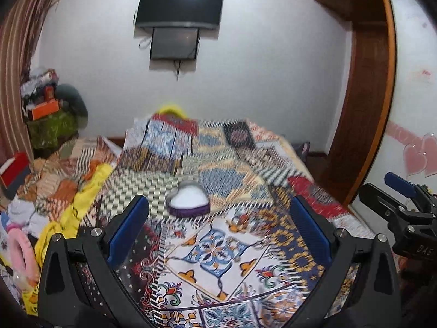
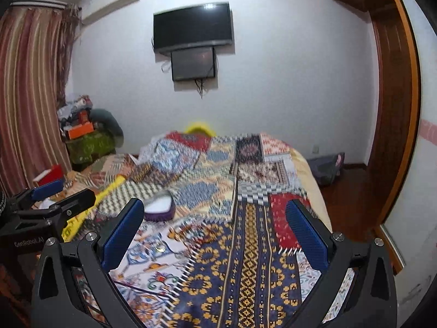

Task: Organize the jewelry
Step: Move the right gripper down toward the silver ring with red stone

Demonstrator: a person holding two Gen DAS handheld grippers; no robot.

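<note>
A heart-shaped purple jewelry box (image 1: 188, 199) with a white inside lies open on the patterned bedspread (image 1: 218, 273); it also shows in the right wrist view (image 2: 159, 209). A small gold ring (image 2: 159, 249) lies on the bedspread nearer to me, a thin chain (image 1: 237, 242) beside it. My left gripper (image 1: 218, 227) is open and empty, held above the bedspread just short of the box. My right gripper (image 2: 214, 229) is open and empty, to the right of the left one (image 2: 58, 194).
A bed with a patchwork cover fills the middle. Yellow cloth (image 1: 82, 205) and piled clothes lie at the left. A wall television (image 2: 192, 27) hangs ahead. A wooden door frame (image 2: 393, 109) stands at the right, striped curtains (image 2: 30, 95) at the left.
</note>
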